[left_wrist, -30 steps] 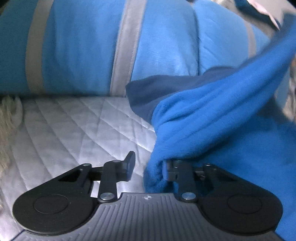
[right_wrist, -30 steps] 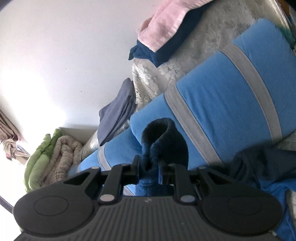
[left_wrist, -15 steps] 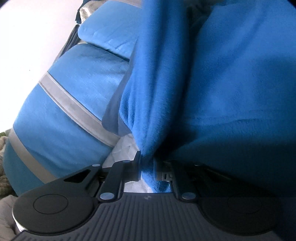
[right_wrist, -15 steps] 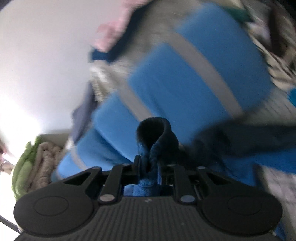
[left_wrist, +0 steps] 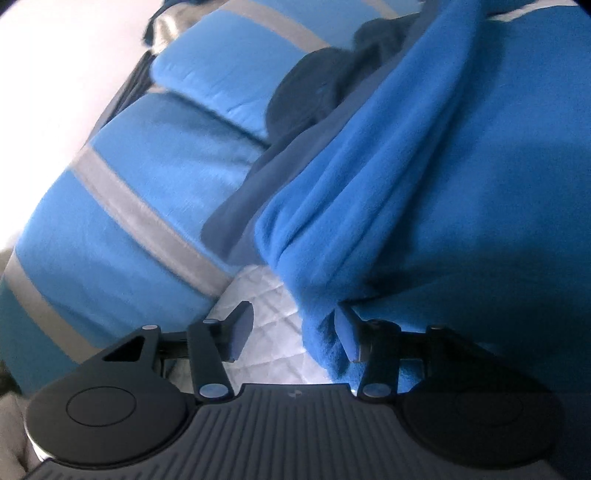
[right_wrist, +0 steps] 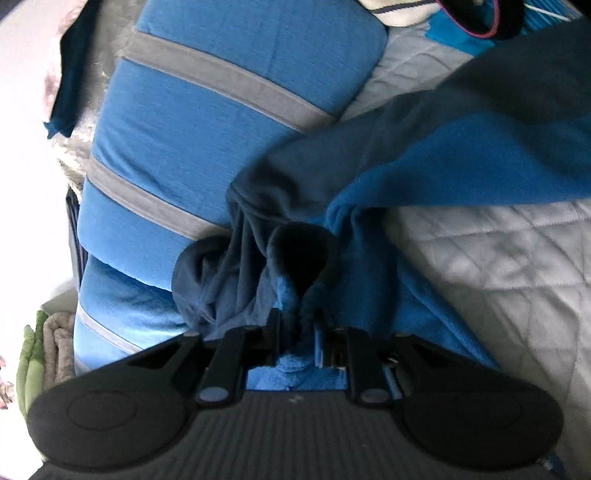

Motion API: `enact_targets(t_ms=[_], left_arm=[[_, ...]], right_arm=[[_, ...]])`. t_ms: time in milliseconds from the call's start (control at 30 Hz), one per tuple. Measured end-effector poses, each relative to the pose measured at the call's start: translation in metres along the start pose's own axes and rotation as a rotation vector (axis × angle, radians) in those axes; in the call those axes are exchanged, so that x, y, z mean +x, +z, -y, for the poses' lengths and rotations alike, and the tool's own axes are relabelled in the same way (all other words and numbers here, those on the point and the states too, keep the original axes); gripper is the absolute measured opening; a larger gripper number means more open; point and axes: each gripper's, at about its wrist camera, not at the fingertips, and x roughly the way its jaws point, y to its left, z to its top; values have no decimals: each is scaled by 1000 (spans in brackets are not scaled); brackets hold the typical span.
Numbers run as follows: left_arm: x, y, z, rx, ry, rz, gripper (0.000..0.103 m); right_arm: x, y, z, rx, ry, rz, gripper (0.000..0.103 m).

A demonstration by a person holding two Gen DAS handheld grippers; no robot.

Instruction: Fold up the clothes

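A bright blue fleece garment [left_wrist: 443, 184] with a navy underside fills the right half of the left wrist view and hangs down over the quilted seat. My left gripper [left_wrist: 293, 332] is open: the fleece's lower corner rests against the right finger [left_wrist: 349, 338], while the left finger [left_wrist: 240, 326] stands free over the quilt. In the right wrist view the same garment [right_wrist: 461, 158] stretches away to the upper right. My right gripper [right_wrist: 297, 328] is shut on a bunched navy fold of it that loops up above the fingers.
Blue cushions with grey stripes [left_wrist: 129, 221] [right_wrist: 221, 122] line the back of the seat. A grey quilted cover [right_wrist: 498, 258] lies under the garment. Green and beige blankets [right_wrist: 37, 354] sit at far left, and other clothes [right_wrist: 480, 18] lie at the top.
Half a second ago my left gripper was pinched on the fleece; now its fingers have parted. The right gripper kept its hold and swung down toward the seat.
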Motion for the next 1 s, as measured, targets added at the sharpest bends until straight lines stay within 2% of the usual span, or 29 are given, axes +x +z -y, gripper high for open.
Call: enact_targets(t_ms=[133,300,333,400,467,633,833,1000], left_arm=[[-5,10,1,46,-106,26,48],[7,22,8,116,-82,18,45],[8,22,9,127,-75,14,43],[11,21,11,148,-62,5,15],[14,21,14,169,-48,-3,9],[20,20,20,216,-16,-25,7],[28,25,26,158,18,-84,8],[31,26,33,100,50,-129,8]], right_arm=[[1,3,-6,-29,0,-4,17],[0,7,-9,-31,4,-9,17],[1,8,-8,-28,7,-9,17],[2,9,-7,-24,6,-6,17],[3,11,-6,-23,1,-1,17],[17,11,-7,-121,-47,21,17],[71,10,27,-139,-132,-24,18],[85,10,45,-154,-108,-33,27]])
